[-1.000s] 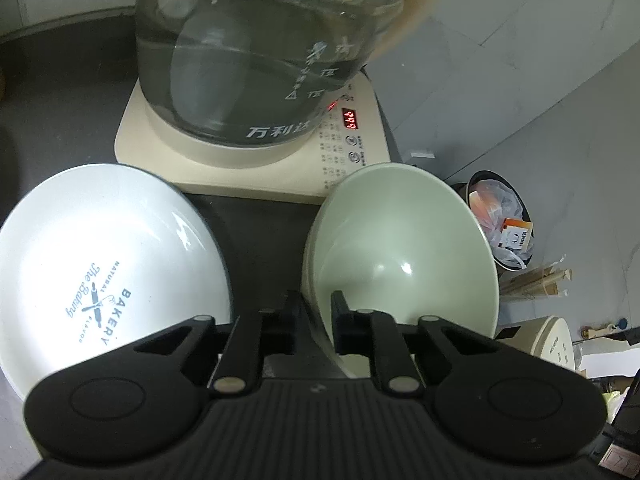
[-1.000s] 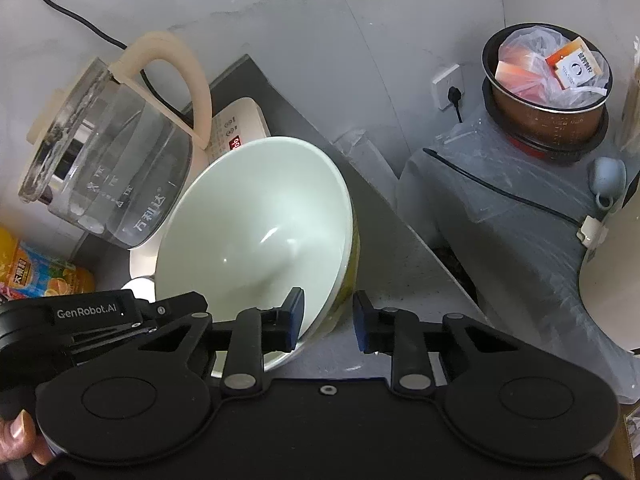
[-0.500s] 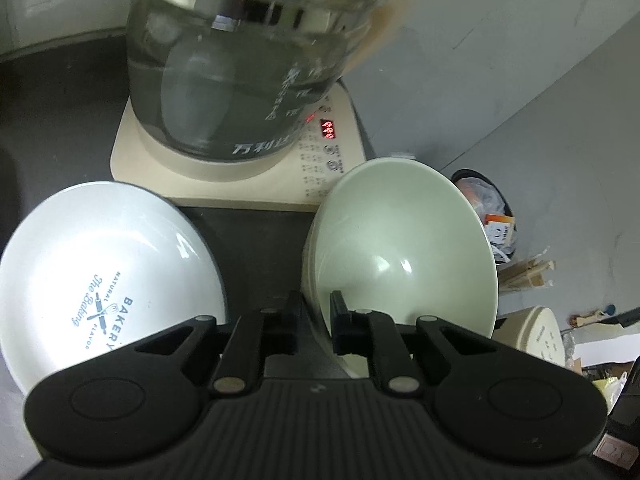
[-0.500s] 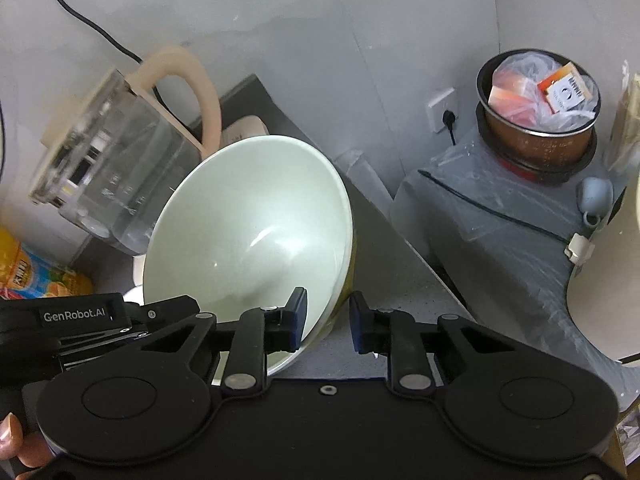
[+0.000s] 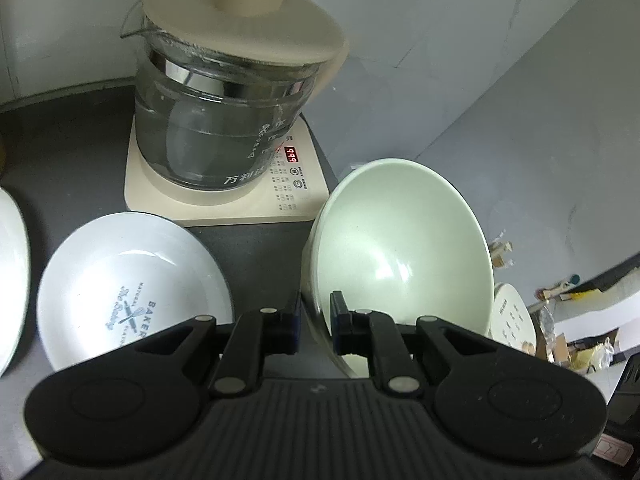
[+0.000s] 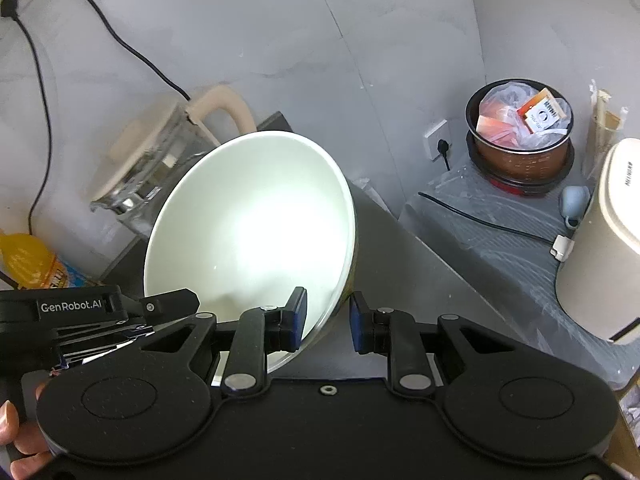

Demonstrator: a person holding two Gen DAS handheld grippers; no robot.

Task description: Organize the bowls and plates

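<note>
Black plastic fingers of the left gripper (image 5: 314, 322) are closing on the near rim of a pale green bowl (image 5: 400, 248); the rim is sitting between the two pads, one inside the bowl and one outside, and the bowl is tilting steeply with its opening facing the camera. The right gripper (image 6: 327, 318) is straddling the same bowl's (image 6: 252, 232) lower right edge: its left pad is lying inside the bowl, its right pad is standing clear outside, and a visible gap is remaining, so these jaws are narrowly parted rather than pinching. A person's fingertips (image 6: 16, 436) are showing at the lower left of the right wrist view, beside the left gripper's body. Left of the bowl, a white plate printed "BAKERY" (image 5: 132, 296) is resting flat on the dark countertop (image 5: 72, 148), apart from the bowl, with another white dish edge (image 5: 14, 280) at the frame border. Beyond both, a glass kettle (image 5: 224, 104) is standing on its cream heating base (image 5: 224, 204), whose red display is lit. Farther right, a dark pot holding plastic bags (image 6: 520, 128) is sitting on a lower covered surface, near a cream appliance (image 6: 600, 248).
</note>
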